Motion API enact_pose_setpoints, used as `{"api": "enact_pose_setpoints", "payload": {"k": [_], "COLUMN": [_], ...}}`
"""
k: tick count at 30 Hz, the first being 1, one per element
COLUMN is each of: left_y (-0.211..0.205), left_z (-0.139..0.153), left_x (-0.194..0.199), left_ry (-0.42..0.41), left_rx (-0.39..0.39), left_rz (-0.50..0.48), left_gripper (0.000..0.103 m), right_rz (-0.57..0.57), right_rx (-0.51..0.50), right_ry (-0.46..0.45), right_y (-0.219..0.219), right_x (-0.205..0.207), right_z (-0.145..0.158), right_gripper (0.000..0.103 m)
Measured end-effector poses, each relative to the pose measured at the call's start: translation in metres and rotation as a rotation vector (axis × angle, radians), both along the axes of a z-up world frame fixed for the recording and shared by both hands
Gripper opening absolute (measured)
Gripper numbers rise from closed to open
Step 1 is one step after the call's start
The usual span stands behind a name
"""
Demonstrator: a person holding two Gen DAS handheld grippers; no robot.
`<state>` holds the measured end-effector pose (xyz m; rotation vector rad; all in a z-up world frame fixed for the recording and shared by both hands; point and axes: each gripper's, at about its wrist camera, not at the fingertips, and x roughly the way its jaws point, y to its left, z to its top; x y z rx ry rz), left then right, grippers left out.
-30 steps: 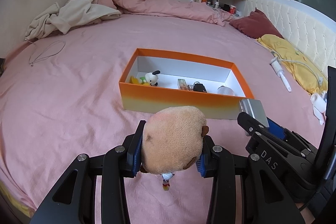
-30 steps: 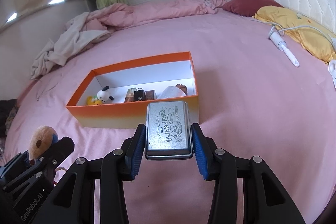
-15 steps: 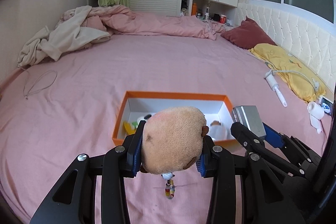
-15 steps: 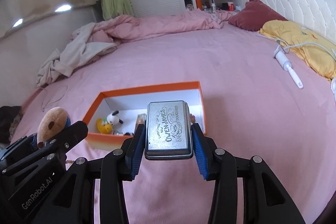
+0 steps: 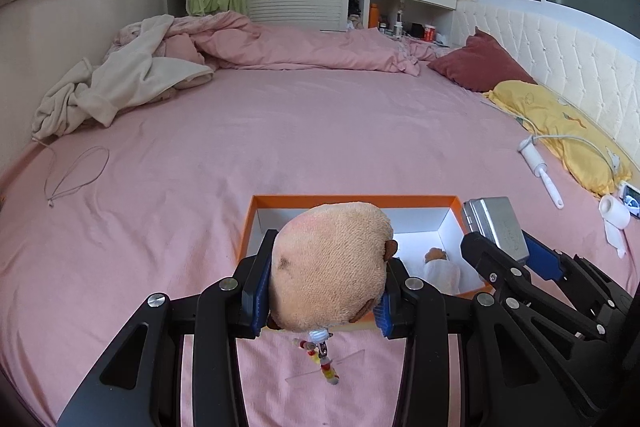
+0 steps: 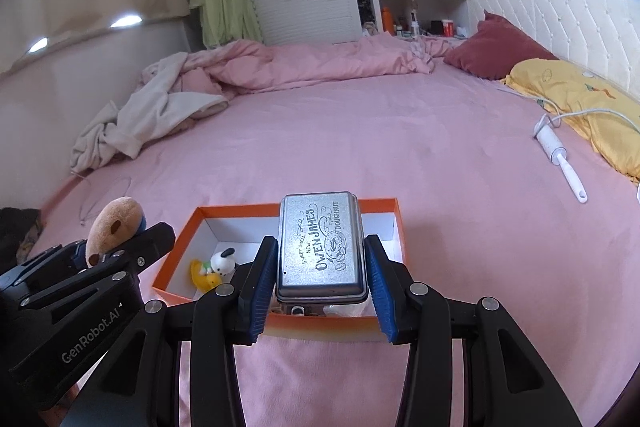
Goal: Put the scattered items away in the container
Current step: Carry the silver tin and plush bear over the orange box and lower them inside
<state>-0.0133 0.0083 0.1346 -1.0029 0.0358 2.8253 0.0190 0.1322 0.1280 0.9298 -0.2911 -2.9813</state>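
Note:
My left gripper (image 5: 322, 291) is shut on a tan plush toy (image 5: 330, 267) with a beaded charm hanging under it, held over the near rim of the orange box (image 5: 352, 201). My right gripper (image 6: 320, 277) is shut on a silver metal tin (image 6: 322, 251) printed with lettering, also above the orange box (image 6: 240, 207). Inside the box lie a small white dog figure (image 6: 224, 261), a yellow toy (image 6: 204, 275) and a white wrapped item (image 5: 444, 271). In the left wrist view the tin (image 5: 496, 223) shows at the right, and in the right wrist view the plush (image 6: 114, 223) shows at the left.
The pink bed sheet (image 5: 280, 131) carries a white lint roller (image 5: 540, 167) with a cable, a yellow pillow (image 5: 556, 123), a dark red pillow (image 5: 480, 67), a roll of paper (image 5: 614, 211), a thin cord loop (image 5: 76, 171) and crumpled bedding (image 5: 132, 79) at the far left.
Both grippers have risen and come forward over the box, so the box now sits lower in both views, partly hidden behind the plush and the tin. Both grips are unchanged.

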Motion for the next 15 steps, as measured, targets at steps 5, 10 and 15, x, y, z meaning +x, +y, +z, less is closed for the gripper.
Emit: {"api": "enact_pose_setpoints", "payload": {"k": [5,10,15], "left_y": [0.006,0.010,0.010], "left_z": [0.001,0.003,-0.003], "left_x": [-0.010,-0.023,-0.029], "left_ry": [-0.004,-0.009,-0.023], "left_rx": [-0.005,-0.007,-0.015], "left_rz": [-0.008,-0.020,-0.018], "left_gripper": [0.042,0.042,0.042], "right_rz": [-0.001,-0.008,-0.005], "right_rx": [-0.005,0.001,0.017], "right_ry": [-0.002,0.000,-0.011], "right_y": [0.000,0.004,0.003], "right_x": [-0.007,-0.020,-0.030], "right_z": [0.001,0.005,0.002], "right_gripper": [0.043,0.043,0.043]}}
